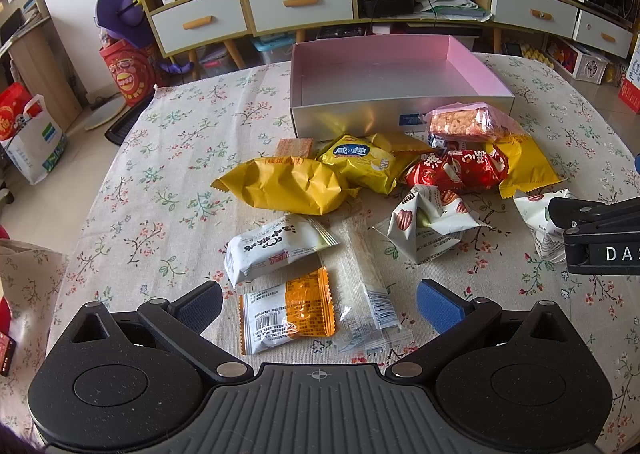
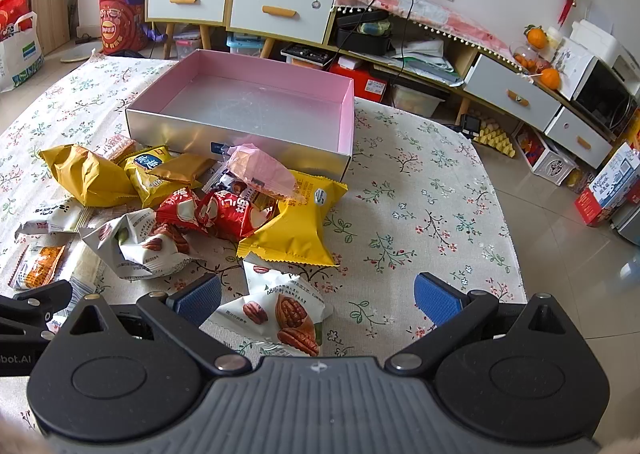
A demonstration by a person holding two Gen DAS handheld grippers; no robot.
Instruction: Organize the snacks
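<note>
Left wrist: clear wrapper (image 1: 366, 294) contents indistinct; right hand-held gripper (image 1: 600, 232) cut off.

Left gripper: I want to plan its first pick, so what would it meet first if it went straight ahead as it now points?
Most likely the orange-and-white packet, lying on the tablecloth between the open fingers of the left gripper, beside a clear-wrapped bar. The white packet lies just beyond. Depth is hard to judge through the fisheye.

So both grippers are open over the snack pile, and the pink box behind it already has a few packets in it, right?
Not quite. The pink box holds no packets; the right wrist view shows its bare floor. Both the left gripper and right gripper are open over the snack pile.
</note>
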